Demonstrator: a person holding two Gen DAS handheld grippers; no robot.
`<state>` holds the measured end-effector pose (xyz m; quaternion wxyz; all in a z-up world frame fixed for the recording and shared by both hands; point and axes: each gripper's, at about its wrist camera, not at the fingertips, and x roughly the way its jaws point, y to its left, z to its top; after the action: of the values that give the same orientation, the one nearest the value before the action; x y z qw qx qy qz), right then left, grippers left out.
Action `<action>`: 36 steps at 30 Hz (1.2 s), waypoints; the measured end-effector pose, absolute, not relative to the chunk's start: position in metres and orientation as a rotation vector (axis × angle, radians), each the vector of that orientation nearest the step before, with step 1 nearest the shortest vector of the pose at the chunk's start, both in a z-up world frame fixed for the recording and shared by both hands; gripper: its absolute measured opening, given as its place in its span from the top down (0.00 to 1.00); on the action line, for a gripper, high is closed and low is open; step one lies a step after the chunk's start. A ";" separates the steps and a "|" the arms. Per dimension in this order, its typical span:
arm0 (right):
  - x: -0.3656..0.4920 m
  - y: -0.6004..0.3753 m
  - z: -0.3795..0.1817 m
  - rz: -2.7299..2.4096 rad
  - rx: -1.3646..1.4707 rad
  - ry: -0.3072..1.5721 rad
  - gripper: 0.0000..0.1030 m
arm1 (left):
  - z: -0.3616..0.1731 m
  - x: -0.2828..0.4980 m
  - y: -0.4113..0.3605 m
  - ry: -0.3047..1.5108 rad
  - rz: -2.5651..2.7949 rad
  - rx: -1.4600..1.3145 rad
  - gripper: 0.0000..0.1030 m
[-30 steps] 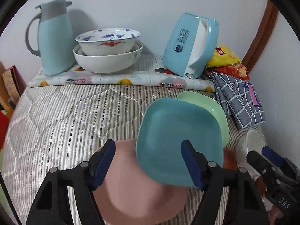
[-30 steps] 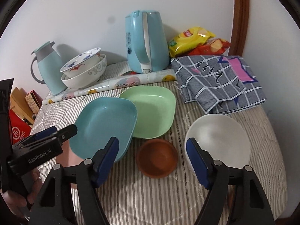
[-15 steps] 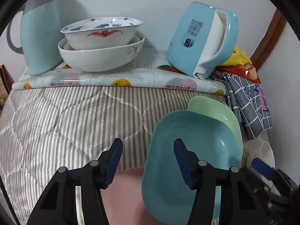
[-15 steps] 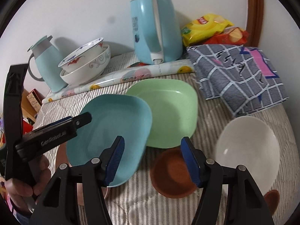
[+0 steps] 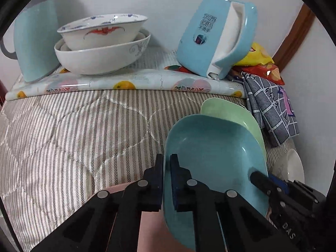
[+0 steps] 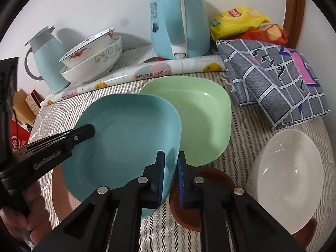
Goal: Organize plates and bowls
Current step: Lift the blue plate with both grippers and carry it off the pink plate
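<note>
Gripping the teal plate (image 6: 126,138) by opposite rims, both sides.
Your left gripper (image 5: 166,175) is clamped on its left rim; right gripper (image 6: 171,173) jaws closing on the right rim, likely to lift it level. It overlaps the green plate (image 6: 201,121) on striped bedding (image 5: 73,130), against a white wall.

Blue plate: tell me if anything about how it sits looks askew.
The blue plate is tilted, not flat: one side overlaps the green plate, the other lies over a pink plate. The left gripper and right gripper each pinch an opposite rim. Nothing looks spilled or broken.
</note>
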<state>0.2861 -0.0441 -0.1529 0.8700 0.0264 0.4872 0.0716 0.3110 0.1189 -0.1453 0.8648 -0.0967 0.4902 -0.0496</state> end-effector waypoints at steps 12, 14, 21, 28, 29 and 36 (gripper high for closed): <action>0.252 -0.035 -0.115 0.155 0.004 0.928 0.95 | -0.113 0.269 0.128 0.966 -0.089 -0.224 0.93; 0.244 -0.032 -0.110 0.160 0.001 0.917 0.95 | -0.107 0.260 0.130 0.955 -0.084 -0.228 0.93; 0.220 -0.023 -0.094 0.179 -0.004 0.885 0.95 | -0.091 0.230 0.139 0.930 -0.062 -0.231 0.93; 0.209 -0.010 -0.098 0.219 -0.010 0.883 0.95 | -0.089 0.210 0.150 0.921 -0.016 -0.230 0.93; 0.208 -0.008 -0.100 0.228 -0.013 0.885 0.95 | -0.091 0.207 0.153 0.921 -0.005 -0.234 0.93; 0.211 0.012 -0.115 0.270 -0.039 0.905 0.96 | -0.111 0.199 0.175 0.946 0.032 -0.293 0.93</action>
<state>0.2110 0.0116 -0.1152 0.8903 -0.0187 0.4359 0.1302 0.1989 0.1746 -0.1107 0.8798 -0.1408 0.4538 0.0156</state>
